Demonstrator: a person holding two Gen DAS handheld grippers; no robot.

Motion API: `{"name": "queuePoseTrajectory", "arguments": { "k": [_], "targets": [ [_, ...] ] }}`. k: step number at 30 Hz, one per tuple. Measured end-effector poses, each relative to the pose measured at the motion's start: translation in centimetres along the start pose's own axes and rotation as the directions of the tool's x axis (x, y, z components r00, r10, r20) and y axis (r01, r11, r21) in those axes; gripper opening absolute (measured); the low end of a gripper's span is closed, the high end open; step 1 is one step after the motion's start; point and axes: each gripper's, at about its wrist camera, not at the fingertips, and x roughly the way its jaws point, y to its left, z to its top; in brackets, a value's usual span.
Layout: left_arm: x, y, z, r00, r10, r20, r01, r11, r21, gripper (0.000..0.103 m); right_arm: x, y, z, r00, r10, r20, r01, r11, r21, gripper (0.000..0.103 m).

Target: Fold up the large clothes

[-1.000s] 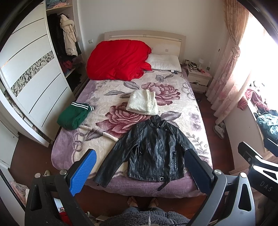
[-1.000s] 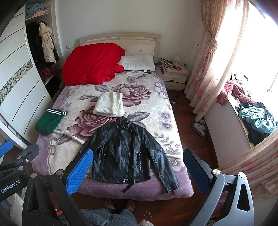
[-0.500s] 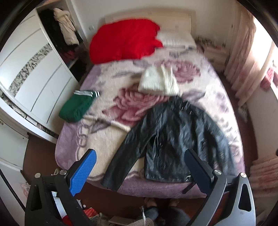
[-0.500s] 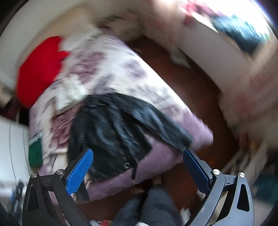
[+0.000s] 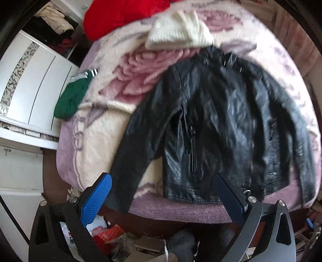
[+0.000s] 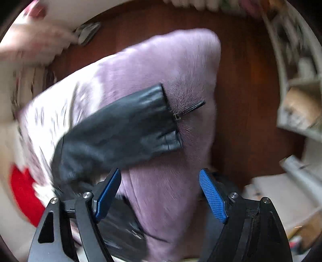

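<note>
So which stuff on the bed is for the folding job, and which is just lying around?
For the job:
- black leather jacket
- left gripper, open
- right gripper, open, by the jacket's sleeve

Just lying about:
- white knit
- green garment
- red quilt

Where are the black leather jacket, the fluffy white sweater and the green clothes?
Black leather jacket [image 5: 217, 125], left wrist view, on its front.
Fluffy white sweater [image 5: 177, 32], left wrist view, on its middle.
Green clothes [image 5: 70, 96], left wrist view, on the bundle's middle.
</note>
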Motion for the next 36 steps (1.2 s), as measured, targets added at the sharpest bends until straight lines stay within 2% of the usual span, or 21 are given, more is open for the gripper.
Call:
{"name": "queuePoseTrajectory", "arguments": {
  "k": [4,6,7,8,10,12,14,16,17,19,20,21,22,23,24,28,29,31,33,35,36],
  "targets": [
    [4.9,-3.5,0.0,0.996,0.013,-0.083,-0.013,1.0,0.011,0.103,5.9,-2.9,1.9,0.994,0.103,-0.03,-0.099,0.989,0.106,0.082],
    [6.2,-4.9,0.5,0.997,0.012,-0.082,-0.01,1.0,0.02,0.103,8.7,-4.3,2.1,0.979,0.19,-0.077,-0.172,0.965,0.199,0.081],
    [6.7,-5.9,0.7,0.997,0.011,-0.078,-0.008,1.0,0.028,0.103,9.6,-4.5,2.3,0.97,0.233,-0.072,-0.212,0.951,0.224,0.079],
    [7.2,-6.8,1.0,0.997,0.007,-0.077,-0.004,0.999,0.035,0.103,9.9,-4.8,2.4,0.96,0.28,-0.033,-0.264,0.933,0.243,0.075],
    [7.9,-8.1,1.7,0.997,-0.016,-0.071,0.019,0.999,0.037,0.103,9.3,-5.1,2.3,0.956,0.29,0.051,-0.294,0.926,0.238,0.054],
    [8.5,-9.4,2.3,0.997,-0.039,-0.068,0.042,0.998,0.039,0.103,8.5,-5.1,2.0,0.939,0.322,0.121,-0.342,0.913,0.222,0.041],
    [9.3,-10.7,2.7,0.996,-0.066,-0.057,0.069,0.997,0.047,0.103,8.9,-4.5,2.3,0.917,0.373,0.141,-0.393,0.904,0.168,0.042],
    [9.9,-11.7,3.0,0.996,-0.074,-0.053,0.077,0.995,0.057,0.103,10.7,-4.1,2.9,0.918,0.383,0.104,-0.395,0.908,0.144,0.051],
    [10.3,-12.0,3.0,0.995,-0.084,-0.052,0.087,0.995,0.058,0.103,12.7,-4.4,3.3,0.911,0.407,0.063,-0.412,0.896,0.164,0.052],
    [11.1,-12.6,3.3,0.995,-0.087,-0.051,0.09,0.994,0.06,0.103,14.6,-4.8,3.8,0.886,0.461,0.059,-0.463,0.863,0.203,0.065],
    [11.4,-12.7,3.2,0.995,-0.085,-0.053,0.088,0.994,0.063,0.103,15.4,-5.2,3.7,0.863,0.499,0.085,-0.504,0.835,0.221,0.067],
    [11.9,-12.7,3.0,0.995,-0.082,-0.057,0.085,0.994,0.065,0.103,15.5,-5.3,3.6,0.853,0.512,0.102,-0.521,0.822,0.231,0.066],
    [12.1,-12.8,3.0,0.995,-0.079,-0.06,0.082,0.994,0.065,0.103,15.6,-5.5,4.1,0.848,0.516,0.122,-0.53,0.814,0.239,0.052],
    [12.5,-12.8,3.0,0.995,-0.074,-0.063,0.078,0.995,0.063,0.103,15.6,-5.4,3.9,0.848,0.512,0.14,-0.531,0.815,0.234,0.035],
    [12.7,-12.7,2.9,0.995,-0.071,-0.067,0.075,0.995,0.06,0.103,15.3,-5.8,4.1,0.857,0.493,0.153,-0.516,0.828,0.221,0.01],
    [13.1,-12.1,2.7,0.995,-0.072,-0.072,0.076,0.996,0.046,0.103,12.0,-5.9,5.8,0.834,0.487,0.258,-0.535,0.829,0.162,0.009],
    [13.2,-11.9,2.7,0.995,-0.074,-0.072,0.077,0.996,0.043,0.103,12.0,-5.3,6.6,0.832,0.499,0.242,-0.536,0.835,0.124,0.009],
    [13.5,-11.8,2.7,0.994,-0.076,-0.076,0.079,0.996,0.034,0.103,11.9,-3.9,7.3,0.832,0.52,0.196,-0.542,0.837,0.079,0.016],
    [13.7,-11.5,2.7,0.994,-0.08,-0.081,0.082,0.996,0.021,0.103,14.0,-2.4,8.1,0.864,0.496,0.09,-0.502,0.862,0.067,0.031],
    [13.9,-11.0,2.8,0.993,-0.083,-0.083,0.084,0.996,0.008,0.103,14.1,-0.5,8.5,0.878,0.476,0.057,-0.479,0.877,0.048,0.031],
    [14.0,-10.8,2.8,0.993,-0.084,-0.084,0.085,0.996,0.004,0.103,13.7,0.3,8.5,0.887,0.455,0.072,-0.459,0.888,0.038,0.02]
  ]
}}
